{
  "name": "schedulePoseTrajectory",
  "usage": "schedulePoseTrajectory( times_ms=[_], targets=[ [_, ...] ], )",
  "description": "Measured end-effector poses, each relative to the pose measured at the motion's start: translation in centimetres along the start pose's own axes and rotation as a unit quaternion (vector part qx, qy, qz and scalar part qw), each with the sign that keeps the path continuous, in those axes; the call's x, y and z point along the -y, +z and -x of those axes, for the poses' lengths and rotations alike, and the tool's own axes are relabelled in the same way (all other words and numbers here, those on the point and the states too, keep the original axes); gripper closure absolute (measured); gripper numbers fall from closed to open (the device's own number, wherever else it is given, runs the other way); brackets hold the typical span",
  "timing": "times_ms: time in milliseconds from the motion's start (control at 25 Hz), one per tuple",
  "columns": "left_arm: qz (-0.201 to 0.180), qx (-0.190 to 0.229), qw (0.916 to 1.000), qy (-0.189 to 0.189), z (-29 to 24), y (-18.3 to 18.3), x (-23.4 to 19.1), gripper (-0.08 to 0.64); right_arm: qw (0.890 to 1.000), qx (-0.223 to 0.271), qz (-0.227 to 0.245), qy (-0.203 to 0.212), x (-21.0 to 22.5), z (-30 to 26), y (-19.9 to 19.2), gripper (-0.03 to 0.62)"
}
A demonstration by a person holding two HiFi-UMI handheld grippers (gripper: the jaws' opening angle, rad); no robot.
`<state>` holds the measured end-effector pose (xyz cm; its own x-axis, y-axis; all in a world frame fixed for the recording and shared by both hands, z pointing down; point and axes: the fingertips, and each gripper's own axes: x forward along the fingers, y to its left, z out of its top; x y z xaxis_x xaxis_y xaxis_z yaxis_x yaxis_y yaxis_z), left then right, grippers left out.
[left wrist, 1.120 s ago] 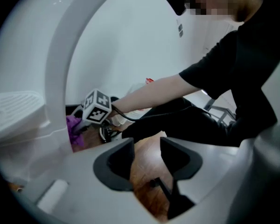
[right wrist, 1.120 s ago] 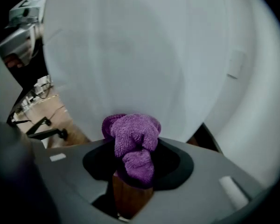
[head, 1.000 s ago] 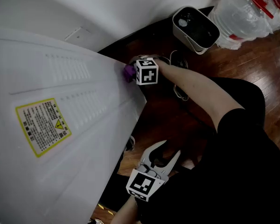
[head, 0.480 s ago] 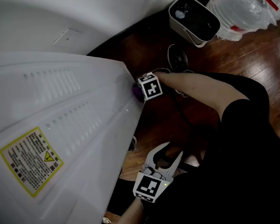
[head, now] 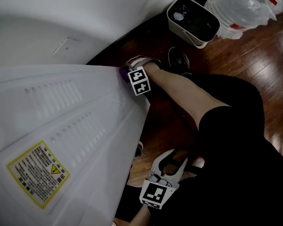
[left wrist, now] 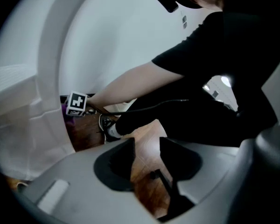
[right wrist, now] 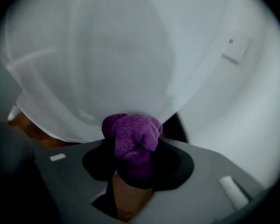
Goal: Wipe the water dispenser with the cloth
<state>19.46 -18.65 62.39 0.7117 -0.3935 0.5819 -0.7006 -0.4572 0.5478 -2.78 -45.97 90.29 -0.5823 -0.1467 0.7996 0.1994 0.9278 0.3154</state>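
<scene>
The white water dispenser (head: 61, 126) fills the left of the head view, with a yellow warning label on its panel. My right gripper (head: 129, 73) is shut on a bunched purple cloth (head: 123, 73) and presses it against the dispenser's far corner edge. In the right gripper view the cloth (right wrist: 133, 132) bulges out of the right gripper (right wrist: 133, 157) against the white panel (right wrist: 98, 69). My left gripper (head: 178, 155) hangs low beside the dispenser. Its jaws have just closed a little, and it (left wrist: 147, 146) stands open with only floor between its fingers.
A white open-topped bin (head: 194, 21) and a plastic-wrapped water jug (head: 236, 8) stand by the wall on the wooden floor (head: 273, 65). A dark shoe (head: 179, 60) lies near the dispenser's corner. The person's black-clad legs (head: 236, 149) crouch at the right.
My right gripper has slid the cloth along the dispenser's corner edge, its marker cube turning as it went. The left gripper has stayed near the same spot.
</scene>
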Motion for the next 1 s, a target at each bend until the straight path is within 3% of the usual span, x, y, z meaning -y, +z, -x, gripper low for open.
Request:
schedulePoseTrajectory(
  times_ms=[80,160,280,440,640,840,1000],
  targets=[
    [0.006,0.0,0.9999,0.011,0.8,-0.4,-0.5,0.374,0.994,-0.007,0.044,-0.095,5.5,-0.2,1.2,0.407],
    [0.019,0.0,0.9994,0.03,1.7,-0.9,-0.7,0.374,0.992,-0.02,0.043,-0.117,7.4,-0.5,1.5,0.407],
    [0.042,-0.01,0.9968,0.068,3.0,-1.9,-0.2,0.374,0.997,-0.028,0.003,-0.077,5.1,-1.1,0.4,0.41],
    [0.074,-0.002,0.9937,0.084,4.9,-2.9,-1.0,0.374,0.998,-0.041,0.001,0.038,-3.2,-1.4,-1.3,0.41],
    [0.023,0.008,0.9974,0.069,7.7,-3.4,-1.0,0.374,0.991,-0.07,-0.016,0.117,-12.5,0.4,-2.1,0.41],
    [-0.031,0.015,0.9983,0.047,10.2,-6.2,1.1,0.374,0.986,-0.077,-0.039,0.14,-16.3,4.2,-1.9,0.411],
    [-0.05,0.021,0.9977,0.04,13.1,-8.2,2.0,0.374,0.99,-0.063,-0.065,0.107,-17.4,7.6,0.0,0.411]
  ],
)
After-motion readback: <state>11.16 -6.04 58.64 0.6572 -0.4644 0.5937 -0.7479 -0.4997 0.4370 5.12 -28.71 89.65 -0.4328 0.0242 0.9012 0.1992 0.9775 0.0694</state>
